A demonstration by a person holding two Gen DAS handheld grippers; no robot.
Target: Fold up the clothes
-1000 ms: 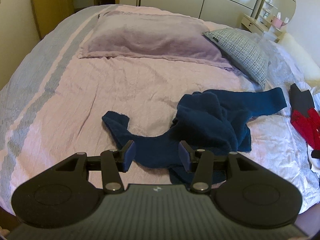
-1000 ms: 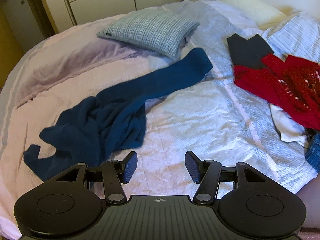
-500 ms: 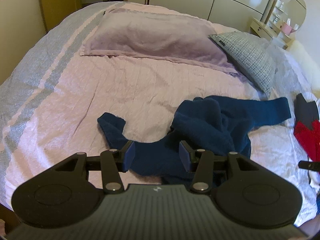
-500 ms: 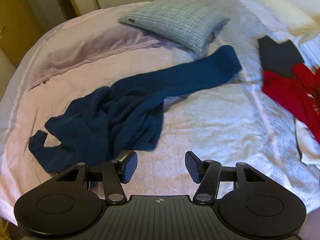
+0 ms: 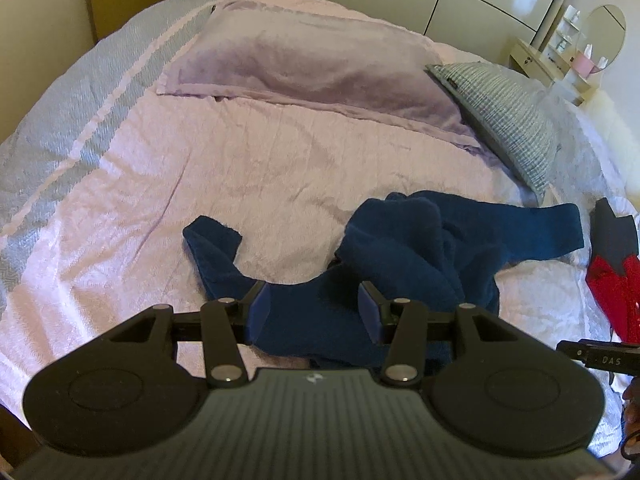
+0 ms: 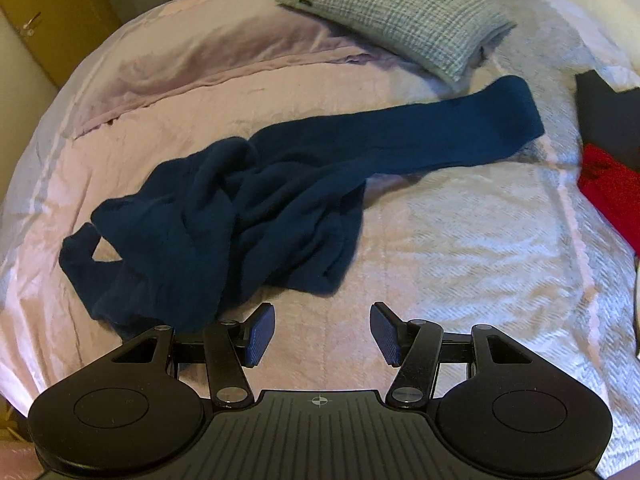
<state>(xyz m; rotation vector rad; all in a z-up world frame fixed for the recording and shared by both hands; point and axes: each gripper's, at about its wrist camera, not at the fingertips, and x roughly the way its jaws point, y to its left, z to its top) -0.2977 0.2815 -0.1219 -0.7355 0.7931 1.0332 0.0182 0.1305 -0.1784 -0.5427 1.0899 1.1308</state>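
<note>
Both tongs have come lower and closer to the bed (image 5: 248, 168) since a second ago, and the sweater (image 5: 400, 248) now fills more of each view.

We see our left tongs (image 5: 312, 308) with jaws apart; the sweater's near hem shows in the gap between the pads, though we cannot tell whether they touch the cloth or hang just above it (nothing looks pinched). From these tongs the bunched body rises toward 1 o'clock, one sleeve runs out toward 2 o'clock, and the other sleeve curls away at 11 o'clock.

Our right tongs (image 6: 322, 334) also stand open, with only bare bedspread between the pads. In that view the sweater (image 6: 248, 208) lies at 10 to 11 o'clock, its nearest fold just beside the left finger (image 6: 262, 332), and its long sleeve stretches off toward 1 o'clock, ending near the checked pillow (image 6: 400, 16).

At 12 o'clock from the left tongs lies the lilac pillow (image 5: 304, 64). Red cloth (image 6: 612, 192) and a dark garment (image 6: 608, 116) sit at the bed's right side, apart from the sweater. A piece of the right tongs shows at the left view's right edge.
</note>
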